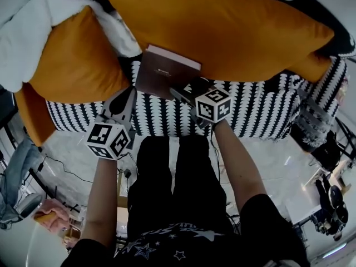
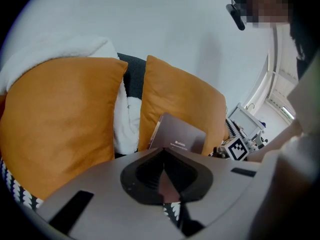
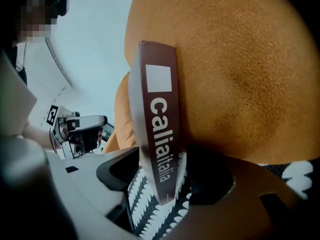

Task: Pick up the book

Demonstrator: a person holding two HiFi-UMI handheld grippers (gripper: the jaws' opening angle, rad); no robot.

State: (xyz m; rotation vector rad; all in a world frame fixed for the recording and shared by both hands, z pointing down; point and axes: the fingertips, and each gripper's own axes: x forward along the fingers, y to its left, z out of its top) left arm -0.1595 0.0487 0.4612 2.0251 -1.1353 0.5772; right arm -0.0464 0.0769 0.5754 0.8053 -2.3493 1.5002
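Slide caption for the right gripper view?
Open right gripper straddles the spine of a brown book leaning against an orange cushion.

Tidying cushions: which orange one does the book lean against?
The larger orange cushion, at the head view's right; the book leans on it, not the smaller one.

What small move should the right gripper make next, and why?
Probably close the right gripper on the book: its spine stands between the open jaws, not yet pinched, and the book only leans on the pillow.
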